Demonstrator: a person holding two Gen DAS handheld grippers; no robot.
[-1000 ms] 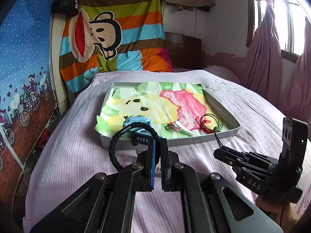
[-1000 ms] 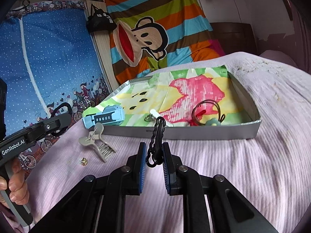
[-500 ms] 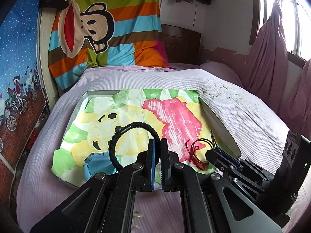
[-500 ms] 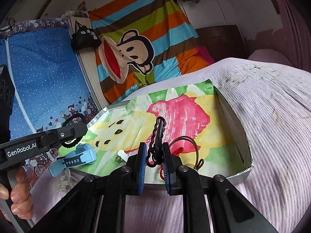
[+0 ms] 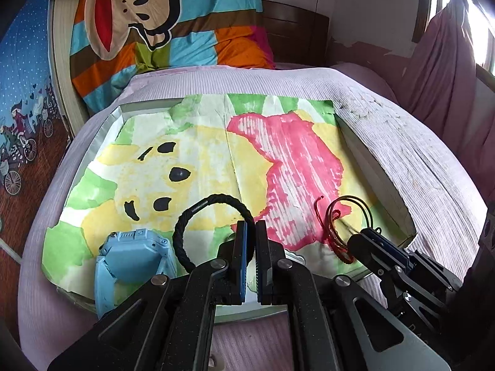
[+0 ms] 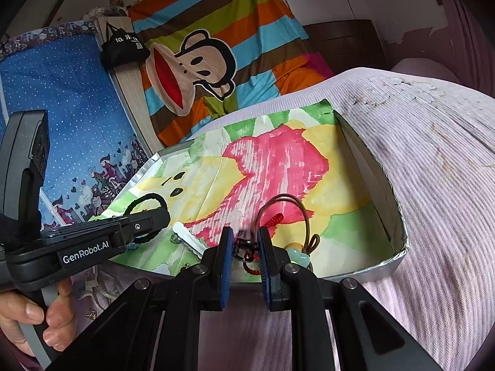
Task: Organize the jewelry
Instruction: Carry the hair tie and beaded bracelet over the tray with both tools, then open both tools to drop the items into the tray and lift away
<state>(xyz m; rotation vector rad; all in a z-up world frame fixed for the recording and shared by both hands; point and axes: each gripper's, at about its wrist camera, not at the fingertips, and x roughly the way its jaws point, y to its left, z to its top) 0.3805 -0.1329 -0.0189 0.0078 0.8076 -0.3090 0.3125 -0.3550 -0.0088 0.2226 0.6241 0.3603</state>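
Left gripper point(image 5: 251, 225) is clamped tight on a black braided bracelet point(image 5: 198, 216); the loop sticks up and off to the left of the fingers, hanging over the tray point(image 5: 376, 167) with the painted paper lining. Just below-left of that gripper sits a blue watch point(image 5: 133, 253) at the tray's near edge.

Right gripper point(image 6: 243, 241) has its jaws only a little apart, with a small dark chain piece point(image 6: 244, 252) between them (blurry, so I can't tell if the pads are really squeezing it). Right in front of its tips is a tangle of red cord point(image 6: 273, 219) and a thin dark loop point(image 6: 287, 204), plus a pale green bead point(image 6: 297, 255) just to the right. A white clip point(image 6: 188, 236) lies to the left of those tips.

A hand point(image 6: 34, 321) holds the left gripper's handle.
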